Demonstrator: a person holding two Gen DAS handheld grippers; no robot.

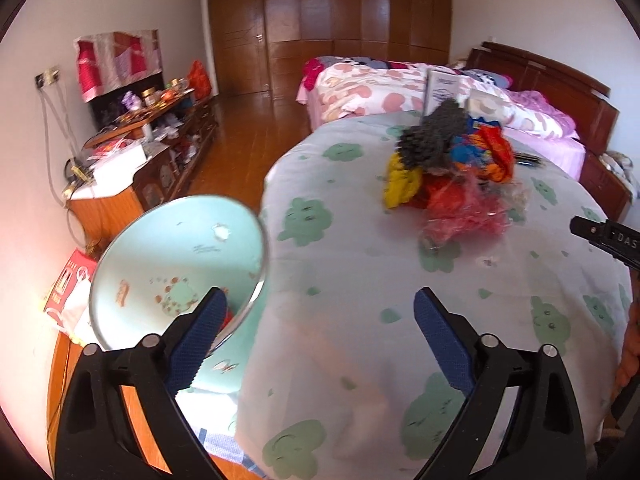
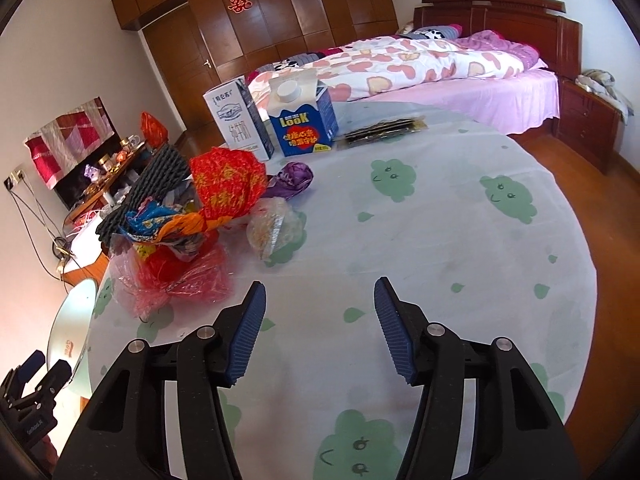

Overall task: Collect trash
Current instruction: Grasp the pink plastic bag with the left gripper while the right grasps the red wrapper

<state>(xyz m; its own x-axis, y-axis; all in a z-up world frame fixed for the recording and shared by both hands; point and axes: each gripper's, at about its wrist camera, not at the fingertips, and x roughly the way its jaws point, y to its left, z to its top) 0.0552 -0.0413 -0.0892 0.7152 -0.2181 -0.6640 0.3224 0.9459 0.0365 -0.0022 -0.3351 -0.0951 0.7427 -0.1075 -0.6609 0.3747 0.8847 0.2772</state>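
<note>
Flanking one trash heap and two cartons: two hand-held grippers (both gaping, empty).

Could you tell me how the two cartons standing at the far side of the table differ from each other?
The blue carton is squat, with a gabled top and a round white screw cap, while the white carton is a taller, slimmer box with a flat top and no visible cap. The blue carton carries yellow lettering and a red heart; the white carton shows pale grey-blue print. Both stand upright, close together on the tablecloth, behind the trash pile.
</note>
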